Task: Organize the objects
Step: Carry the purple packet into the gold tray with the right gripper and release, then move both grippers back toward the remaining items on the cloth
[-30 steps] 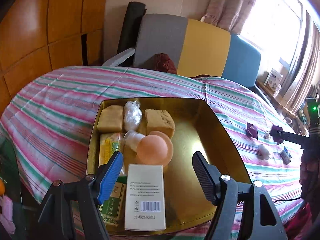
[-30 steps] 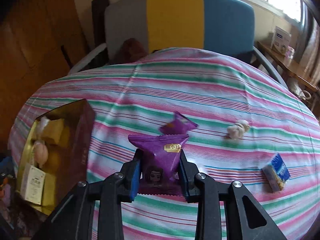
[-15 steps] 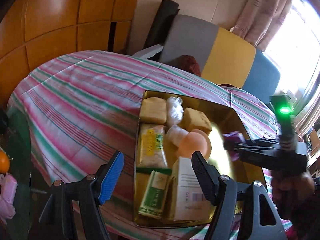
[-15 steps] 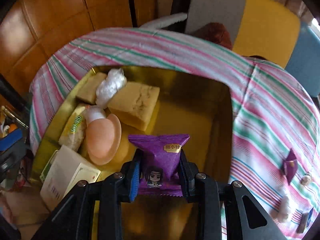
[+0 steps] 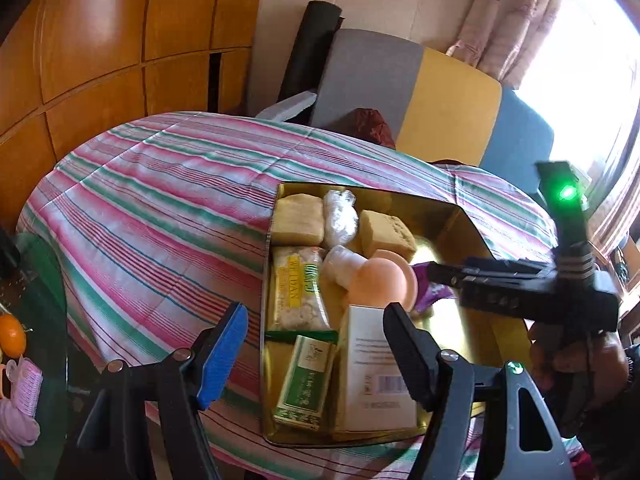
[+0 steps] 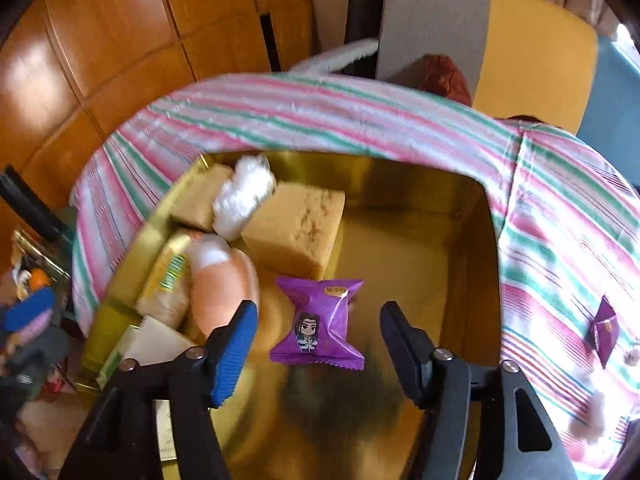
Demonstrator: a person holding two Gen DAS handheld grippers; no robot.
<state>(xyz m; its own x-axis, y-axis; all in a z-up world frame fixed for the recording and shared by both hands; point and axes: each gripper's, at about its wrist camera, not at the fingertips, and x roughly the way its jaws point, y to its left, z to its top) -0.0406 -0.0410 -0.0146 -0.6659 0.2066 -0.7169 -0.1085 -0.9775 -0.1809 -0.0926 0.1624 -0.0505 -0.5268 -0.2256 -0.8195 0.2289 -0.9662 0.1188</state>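
The right tool [image 6: 316, 344] has swung from the striped counter [image 6: 560, 216] over to the gold tin [image 6: 472, 264], and its jaws have just been opening: the purple snack packet [image 6: 320, 320] it carried now sits between them, free of both pads, on the tin's bare floor. The left tool [image 5: 316, 344] hovers spread and empty at the tin's six o'clock edge. Inside the tin, the yellow cake block [image 6: 300, 228] lies at twelve o'clock from the packet, the peach-coloured round thing [image 6: 220, 288] at nine o'clock, and a white box [image 5: 376, 364] nearer the front. So this item looks delivered. Still out on the cloth, at three o'clock from the tin, are a second purple packet [image 6: 604, 328] and some small pale bits I cannot make out; those seem left to collect.
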